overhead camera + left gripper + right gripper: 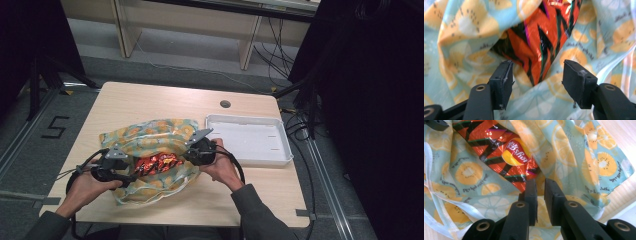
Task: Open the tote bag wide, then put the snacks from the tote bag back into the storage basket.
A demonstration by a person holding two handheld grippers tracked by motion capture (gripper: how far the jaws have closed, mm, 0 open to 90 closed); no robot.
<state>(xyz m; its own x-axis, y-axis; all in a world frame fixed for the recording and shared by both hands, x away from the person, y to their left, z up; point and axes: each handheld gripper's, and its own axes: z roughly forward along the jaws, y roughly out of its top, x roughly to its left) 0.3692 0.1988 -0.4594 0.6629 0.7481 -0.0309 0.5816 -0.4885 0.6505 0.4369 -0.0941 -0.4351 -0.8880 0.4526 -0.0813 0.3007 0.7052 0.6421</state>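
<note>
We hold the bag (579, 157) edge pinched in the right hand-held gripper (540, 185); the left hand-held gripper (536, 75), spread, faces the snack packet (541, 37) just ahead, which it must clamp next.

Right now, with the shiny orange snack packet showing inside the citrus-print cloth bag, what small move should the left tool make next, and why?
Probably ease the left tool forward and close on the shiny orange snack packet. Its jaws stand apart with the packet's lower corner between them, not yet pinched. The right tool is nearly closed on a fold of the citrus-print cloth bag, seemingly keeping the mouth open.
</note>
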